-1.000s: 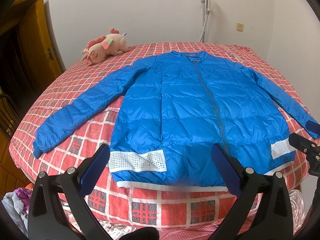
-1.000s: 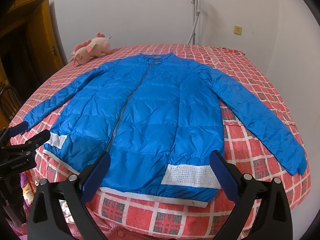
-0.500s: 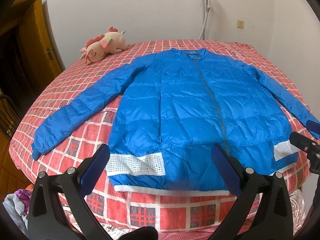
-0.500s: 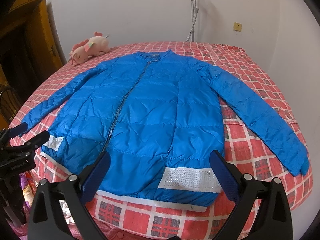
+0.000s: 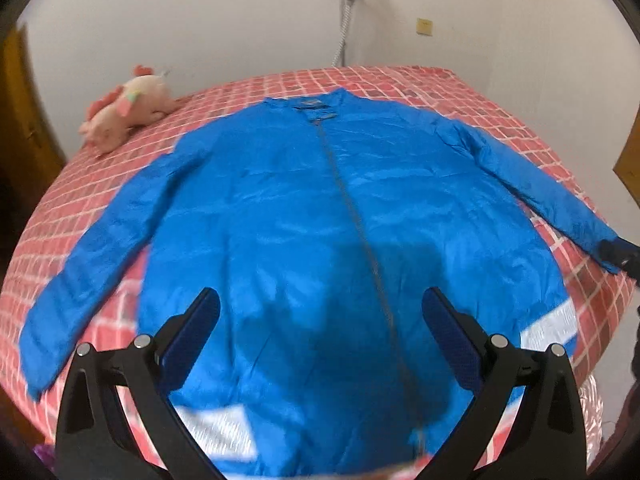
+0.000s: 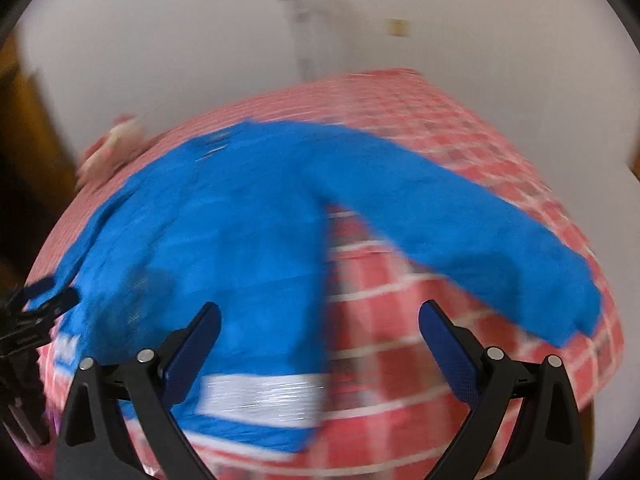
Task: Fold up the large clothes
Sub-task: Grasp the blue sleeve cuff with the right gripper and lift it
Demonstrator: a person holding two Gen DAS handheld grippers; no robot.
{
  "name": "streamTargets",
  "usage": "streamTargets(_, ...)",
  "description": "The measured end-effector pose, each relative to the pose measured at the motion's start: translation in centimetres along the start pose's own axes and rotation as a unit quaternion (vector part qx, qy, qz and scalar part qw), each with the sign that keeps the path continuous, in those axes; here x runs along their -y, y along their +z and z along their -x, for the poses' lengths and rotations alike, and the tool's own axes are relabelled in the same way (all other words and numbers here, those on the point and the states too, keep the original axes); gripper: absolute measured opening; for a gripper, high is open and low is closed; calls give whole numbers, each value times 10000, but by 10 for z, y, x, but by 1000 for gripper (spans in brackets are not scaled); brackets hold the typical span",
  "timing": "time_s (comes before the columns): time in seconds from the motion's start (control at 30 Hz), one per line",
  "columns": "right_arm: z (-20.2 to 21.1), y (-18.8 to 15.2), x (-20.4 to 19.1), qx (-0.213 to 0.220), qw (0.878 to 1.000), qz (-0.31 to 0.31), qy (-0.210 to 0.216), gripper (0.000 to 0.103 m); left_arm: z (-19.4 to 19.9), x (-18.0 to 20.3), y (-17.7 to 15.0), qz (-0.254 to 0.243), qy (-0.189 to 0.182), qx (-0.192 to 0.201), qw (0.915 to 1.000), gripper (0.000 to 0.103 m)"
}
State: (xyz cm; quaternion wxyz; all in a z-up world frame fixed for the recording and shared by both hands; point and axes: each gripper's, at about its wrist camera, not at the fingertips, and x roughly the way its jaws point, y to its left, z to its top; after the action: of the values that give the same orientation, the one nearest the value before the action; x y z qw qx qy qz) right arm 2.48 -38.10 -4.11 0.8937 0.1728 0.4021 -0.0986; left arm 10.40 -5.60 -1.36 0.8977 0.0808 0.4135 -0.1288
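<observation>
**Ana:** Blue and puffy, that is the jacket (image 5: 320,232). It lies flat on the bed (image 5: 480,104), front side up, zipper (image 5: 352,216) shut, with both sleeves spread out wide. Why is it laid like that?

**Ben:** So it is easy to fold. A flat jacket shows all its edges, and each sleeve can be flipped in over the middle.

**Ana:** And the left hand-held gripper (image 5: 320,336)?

**Ben:** It hangs over the near part of the jacket, close to the zipper. Its fingers are spread wide, and it holds nothing.

**Ana:** The right hand-held gripper (image 6: 320,344)?

**Ben:** It is also spread wide and empty. It points at the right edge of the jacket and the red checked sheet beside it. The right sleeve (image 6: 480,240) is just past it. Maybe that sleeve gets picked up first. The picture there is blurry, so it is hard to tell more.

**Ana:** And the pink plush toy (image 5: 128,108)?

**Ben:** It sits at the far left corner, well apart from the jacket, out of the way.
</observation>
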Motion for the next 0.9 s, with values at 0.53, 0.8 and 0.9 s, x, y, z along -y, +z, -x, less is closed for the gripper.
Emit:
streamTargets(0.53, -41, 8, 226, -790, 9639, -2446, -699, 99, -75, -6, 48, 160, -216, -134, 9995, 100)
streamTargets(0.8, -48, 19, 220, -703, 9671, -2382, -561, 40, -78, -20, 52, 330, -174, -39, 9993, 100)
streamTargets(0.9, -37, 30, 209, -530, 9703, -2296, -550, 33, -77, -22, 53, 361, -231, -2, 9991, 100)
